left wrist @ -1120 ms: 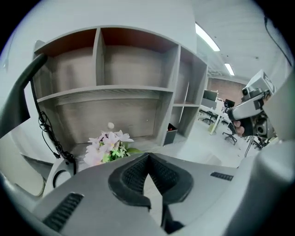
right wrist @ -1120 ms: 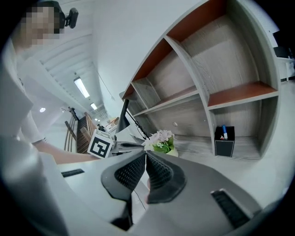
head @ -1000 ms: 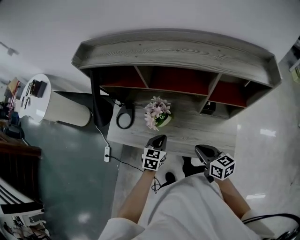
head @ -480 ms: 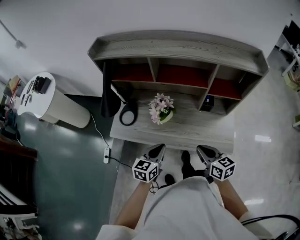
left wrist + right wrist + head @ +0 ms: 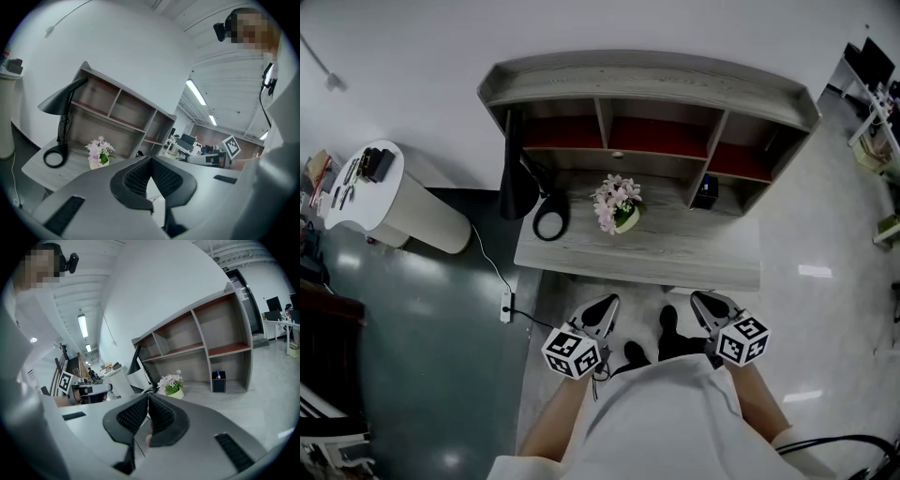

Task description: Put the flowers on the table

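A small pale pot of pink and white flowers (image 5: 617,204) stands upright on the grey wooden desk (image 5: 694,255), left of centre and below the shelf unit. The flowers also show in the left gripper view (image 5: 100,152) and the right gripper view (image 5: 171,384). My left gripper (image 5: 606,304) hangs over the floor in front of the desk's near edge, jaws shut and empty (image 5: 150,158). To its right, my right gripper (image 5: 702,301) is at the same distance from the desk, also shut with nothing in it (image 5: 148,395). Neither gripper touches the flowers.
A black desk lamp (image 5: 517,169) with a ring base (image 5: 551,223) stands left of the flowers. A small black box (image 5: 706,192) sits in the right shelf bay. A white round stand (image 5: 389,202) and a power strip (image 5: 505,307) are on the floor at left.
Both grippers have drawn back from the desk toward the person; the left one was over the desk's front edge and is now over the floor. The flowers have stayed put.
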A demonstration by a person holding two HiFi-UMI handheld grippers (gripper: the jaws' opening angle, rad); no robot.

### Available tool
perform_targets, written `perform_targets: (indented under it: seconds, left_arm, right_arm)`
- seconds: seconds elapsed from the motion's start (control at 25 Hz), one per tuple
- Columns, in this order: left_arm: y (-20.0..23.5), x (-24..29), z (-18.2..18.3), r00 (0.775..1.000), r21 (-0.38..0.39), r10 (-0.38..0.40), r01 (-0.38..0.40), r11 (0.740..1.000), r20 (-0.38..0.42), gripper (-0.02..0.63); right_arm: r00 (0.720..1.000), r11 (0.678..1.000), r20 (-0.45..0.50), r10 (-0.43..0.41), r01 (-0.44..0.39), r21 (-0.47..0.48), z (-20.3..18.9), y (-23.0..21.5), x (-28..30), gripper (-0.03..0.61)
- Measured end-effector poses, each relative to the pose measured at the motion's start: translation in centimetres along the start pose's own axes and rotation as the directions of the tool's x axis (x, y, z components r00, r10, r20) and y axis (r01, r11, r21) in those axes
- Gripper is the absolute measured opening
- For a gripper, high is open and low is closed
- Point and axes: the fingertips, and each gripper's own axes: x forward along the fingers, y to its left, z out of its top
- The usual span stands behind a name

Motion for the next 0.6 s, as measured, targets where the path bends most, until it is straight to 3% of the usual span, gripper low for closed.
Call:
perform_targets:
  seconds: [0.6]
  left_arm:
    - [-3.4, -0.2, -0.4, 0.999, -0.05, 0.021, -0.019, 0.999, 0.045, 0.009]
  right_arm:
    - [0.993, 0.992, -0.001, 0.117, -0.117, -0.055, 1.9, 0.2, -1.0, 0.017]
